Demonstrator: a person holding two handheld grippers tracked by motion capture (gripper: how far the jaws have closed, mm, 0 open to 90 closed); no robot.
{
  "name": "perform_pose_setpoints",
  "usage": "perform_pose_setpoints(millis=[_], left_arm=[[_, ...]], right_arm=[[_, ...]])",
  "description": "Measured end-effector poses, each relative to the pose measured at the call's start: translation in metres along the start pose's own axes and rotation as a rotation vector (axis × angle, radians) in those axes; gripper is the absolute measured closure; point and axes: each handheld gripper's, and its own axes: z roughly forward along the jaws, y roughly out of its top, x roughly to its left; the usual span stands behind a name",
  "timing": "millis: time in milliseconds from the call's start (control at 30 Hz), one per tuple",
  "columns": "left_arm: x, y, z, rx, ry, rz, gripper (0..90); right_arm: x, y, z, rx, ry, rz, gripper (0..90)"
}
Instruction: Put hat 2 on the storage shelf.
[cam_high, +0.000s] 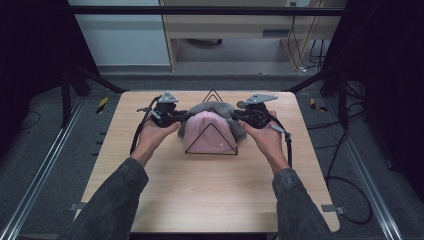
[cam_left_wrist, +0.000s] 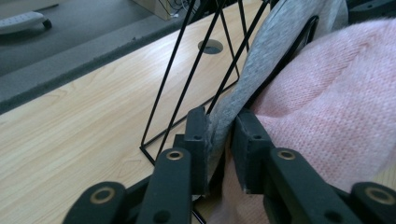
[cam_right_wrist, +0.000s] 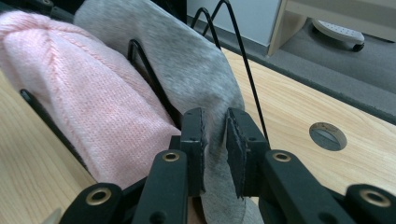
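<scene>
Lab recording bay, black frame rails, floor cables, lone wooden table

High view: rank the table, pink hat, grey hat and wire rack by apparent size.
1. Table.
2. Pink hat and wire rack: overlapping, too alike to rank.
3. Grey hat, mostly hidden behind the pink one.

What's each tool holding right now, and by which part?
Nothing firmly: edges of the grey cloth sit between the jaws of the left tool and the right tool, but both look slightly parted, not clamping.
</scene>
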Motion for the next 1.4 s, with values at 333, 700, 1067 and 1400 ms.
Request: perform_pose_setpoints(millis=[333,700,1067,1400], left_arm=[[-0.002,0.005,-0.009,-0.017,0.009,0.012,71.2],[-0.004,0.007,-0.014,-0.030,0.037,0.026,62.1],[-0.004,0.010,-0.029,-0.053,0.076,0.048,37.1],[-0.008,0.008,-0.044,-0.050,0.061,0.041,18.5]], right_arm=[[0.002,0.005,-0.009,-0.034,0.008,0.003,72.7],[0.000,0.005,-0.012,-0.033,-0.007,0.016,64.6],[0.000,0.009,-0.022,-0.054,-0.025,0.026,56.3],[0.012,0.014,-0.034,-0.062,-0.015,0.017,38.6]])
